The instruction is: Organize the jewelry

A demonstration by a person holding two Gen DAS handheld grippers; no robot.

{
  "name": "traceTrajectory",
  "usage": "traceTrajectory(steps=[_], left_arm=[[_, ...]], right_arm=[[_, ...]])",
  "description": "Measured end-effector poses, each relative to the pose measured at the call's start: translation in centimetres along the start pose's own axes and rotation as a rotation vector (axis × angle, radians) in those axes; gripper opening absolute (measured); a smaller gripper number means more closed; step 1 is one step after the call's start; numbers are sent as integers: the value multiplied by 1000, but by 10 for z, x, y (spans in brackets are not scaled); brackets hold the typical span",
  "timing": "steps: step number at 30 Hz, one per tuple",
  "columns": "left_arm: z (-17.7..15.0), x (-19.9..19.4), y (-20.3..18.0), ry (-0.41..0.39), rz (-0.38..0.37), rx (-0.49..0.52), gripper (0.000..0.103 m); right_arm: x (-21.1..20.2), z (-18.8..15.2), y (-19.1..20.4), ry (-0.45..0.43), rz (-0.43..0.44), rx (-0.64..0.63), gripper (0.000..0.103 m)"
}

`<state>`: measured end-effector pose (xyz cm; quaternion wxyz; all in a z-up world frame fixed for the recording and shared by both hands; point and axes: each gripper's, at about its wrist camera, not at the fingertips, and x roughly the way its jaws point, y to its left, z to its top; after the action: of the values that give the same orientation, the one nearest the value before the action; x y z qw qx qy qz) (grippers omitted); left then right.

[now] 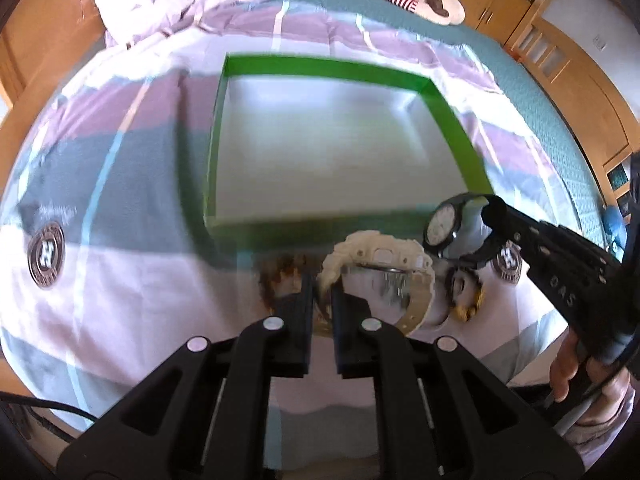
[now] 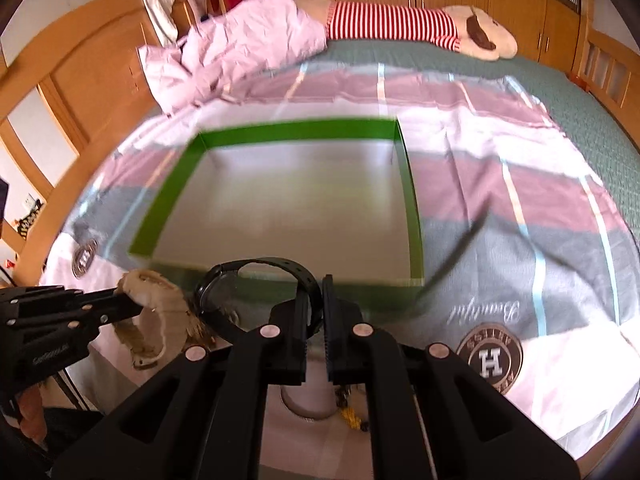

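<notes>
A green-walled box (image 1: pixel 452 116) with a pale floor lies on the bed; it also shows in the right wrist view (image 2: pixel 412 200). My left gripper (image 1: pixel 322 292) is shut on the strap of a cream watch (image 1: pixel 384 264), held just in front of the box's near wall; the watch also shows in the right wrist view (image 2: pixel 154 296). My right gripper (image 2: pixel 316 300) is shut on the strap of a black watch (image 2: pixel 224 292), held beside the cream one; its white dial shows in the left wrist view (image 1: pixel 442 226). More jewelry (image 1: pixel 464 304) lies under the watches, blurred.
The striped pink, grey and white bedspread (image 2: pixel 520 208) covers the bed. A crumpled pink quilt (image 2: pixel 240 44) and a striped plush toy (image 2: pixel 420 24) lie at the far side. Wooden bed frame (image 2: pixel 72 64) and cupboards (image 1: pixel 568 64) surround the bed.
</notes>
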<state>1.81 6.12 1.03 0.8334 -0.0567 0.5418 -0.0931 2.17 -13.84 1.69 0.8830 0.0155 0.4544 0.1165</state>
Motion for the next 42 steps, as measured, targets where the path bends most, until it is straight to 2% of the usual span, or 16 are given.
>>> traceTrajectory(steps=[5, 9, 15, 17, 19, 21, 25, 27, 29, 33, 37, 42], left_arm=[[36, 4, 0, -26, -23, -15, 9], [61, 19, 0, -68, 38, -27, 9], [79, 47, 5, -36, 18, -79, 9], [81, 51, 5, -34, 18, -80, 12], [80, 53, 6, -32, 26, -85, 18], [79, 48, 6, -58, 32, -85, 25], [67, 18, 3, -115, 16, -59, 32], [56, 6, 0, -122, 11, -24, 34], [40, -3, -2, -110, 22, 8, 41], [13, 6, 0, -37, 55, 41, 42], [2, 42, 14, 95, 124, -7, 42], [0, 64, 17, 155, 131, -45, 42]], right_arm=[[9, 25, 1, -50, 2, -26, 7], [35, 38, -11, -18, 12, 36, 7], [60, 40, -18, 23, 7, 69, 7], [65, 39, -17, 30, 0, 54, 12], [63, 37, -18, 40, 4, 55, 31], [53, 36, -19, 27, 7, 60, 41], [18, 25, -23, -6, 14, 20, 42], [4, 16, -29, 8, 15, 13, 45], [-3, 3, -38, 43, 11, 19, 49], [9, -22, -56, 142, -22, 30, 51], [28, -45, -71, 238, -95, 44, 51], [35, -56, -72, 273, -86, 48, 51]])
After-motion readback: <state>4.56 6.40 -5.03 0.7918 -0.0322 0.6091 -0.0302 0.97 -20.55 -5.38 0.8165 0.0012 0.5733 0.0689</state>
